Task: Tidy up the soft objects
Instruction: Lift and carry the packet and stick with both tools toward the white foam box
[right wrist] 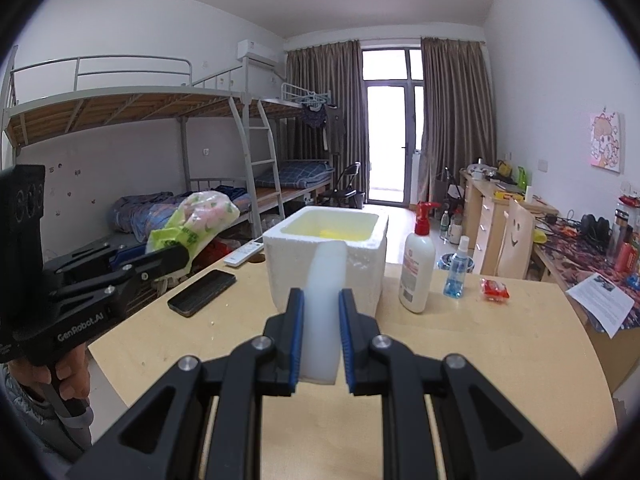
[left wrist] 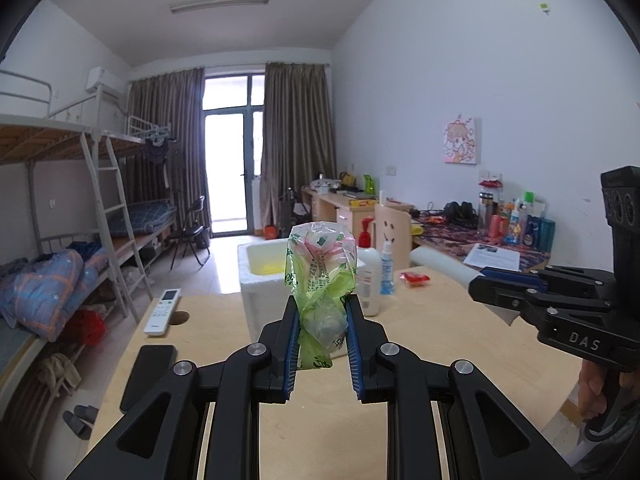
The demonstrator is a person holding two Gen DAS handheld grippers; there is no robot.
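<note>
A bag (left wrist: 320, 292) is pinched by the left tongs (left wrist: 322, 344), a foam block (right wrist: 322, 320) by the right tongs (right wrist: 320, 340); both should be lowered gently into the box (right wrist: 280, 248).

Print on green plastic bag (left wrist: 320, 276) too blurred to read, paper sheet (right wrist: 604, 303) text too small, box (right wrist: 326, 256) contents partly hidden.

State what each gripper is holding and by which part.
Left gripper pinches the plastic bag at its gathered lower end. Right gripper clamps the white foam piece at its near end.
</note>
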